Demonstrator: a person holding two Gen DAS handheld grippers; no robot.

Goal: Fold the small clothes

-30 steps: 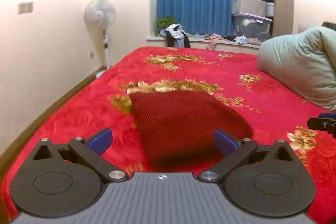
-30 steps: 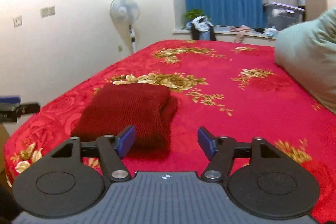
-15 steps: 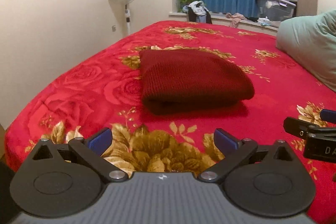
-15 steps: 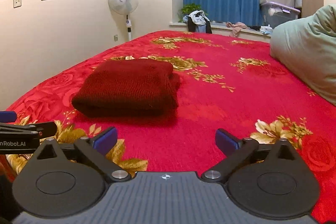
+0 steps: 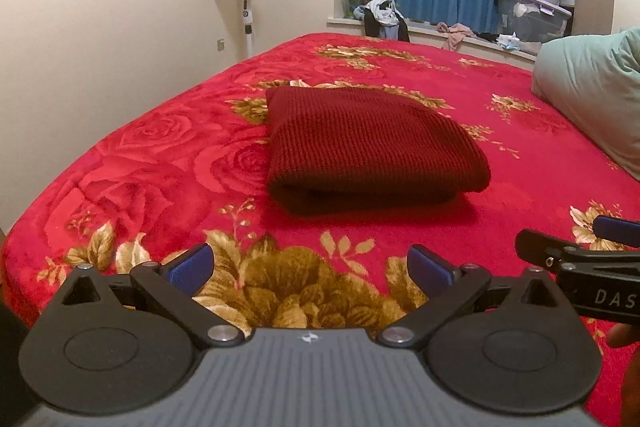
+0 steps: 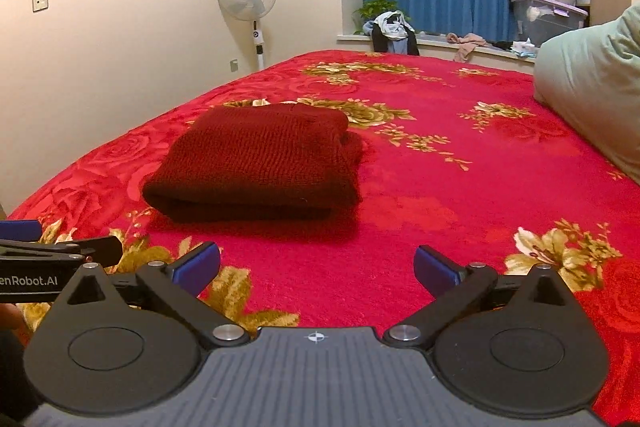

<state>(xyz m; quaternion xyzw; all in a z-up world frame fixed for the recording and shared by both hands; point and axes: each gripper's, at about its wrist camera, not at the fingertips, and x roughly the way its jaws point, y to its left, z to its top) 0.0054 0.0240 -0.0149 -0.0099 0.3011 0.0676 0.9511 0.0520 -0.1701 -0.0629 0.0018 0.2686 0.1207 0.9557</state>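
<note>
Garment: the dark red knitted garment (image 5: 372, 151) lies folded into a thick rectangle on the red bed cover with gold flowers (image 5: 140, 163), centre of the left wrist view, left of centre in the right wrist view (image 6: 260, 167).
Left tool: the left tool (image 5: 310, 267) has its blue pads spread wide with only bed cover between them, and it sits short of the garment's near fold.
Right tool: the right tool (image 6: 316, 269) is also spread wide, its jaws having just been opening, with nothing between them. In the left wrist view it pokes in at the lower right edge (image 5: 576, 255).
Task stage: the fold looks finished, and both tools appear clear of the cloth.
Risk, far corner: in the right wrist view the upper right corner of the garment bulges and looks lumpy. A loose sleeve or layer may be tucked there, though the angle is too low to be sure. It could spring open if left unpressed.
Risk, snagging: open knit catches easily. A pad dragged across the top layer would pull it askew.
Risk, soft bed: the plush cover gives under weight, so pressing one side could tip or slide the stack.
Risk, collision: the two tools are near each other at the bottom of both views. Moving inward together could knock them.
Surroundings: the pale green pillow (image 5: 596, 99) at the right edge is well apart from the garment.
</note>
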